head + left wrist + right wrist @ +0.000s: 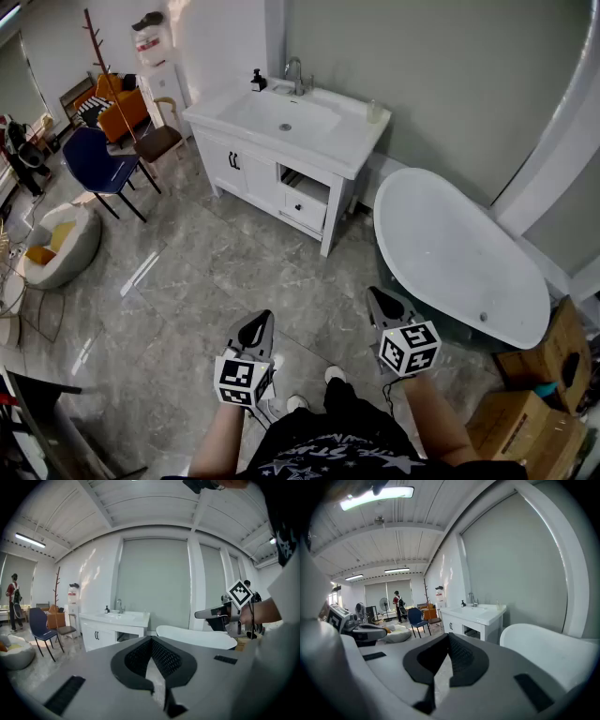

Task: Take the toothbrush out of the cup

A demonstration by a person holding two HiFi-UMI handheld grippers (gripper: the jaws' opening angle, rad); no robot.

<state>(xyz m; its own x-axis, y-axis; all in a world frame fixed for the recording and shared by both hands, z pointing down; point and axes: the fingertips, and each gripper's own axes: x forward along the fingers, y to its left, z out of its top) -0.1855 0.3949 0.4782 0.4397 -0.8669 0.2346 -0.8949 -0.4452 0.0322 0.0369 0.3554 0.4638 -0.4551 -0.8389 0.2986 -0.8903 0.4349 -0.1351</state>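
Observation:
A small pale cup stands at the right end of the white vanity top, far across the floor from me; whether a toothbrush is in it is too small to tell. The right gripper view shows the cup as a tiny shape on the counter. My left gripper and right gripper hover side by side over the grey floor, near my body. Both are shut with nothing between the jaws. Each gripper shows in the other's view: the right gripper, the left gripper.
A white bathtub lies right of the vanity, and cardboard boxes sit at the far right. A faucet and a dark soap bottle stand on the counter. Chairs and a beanbag are at the left. A person stands far off.

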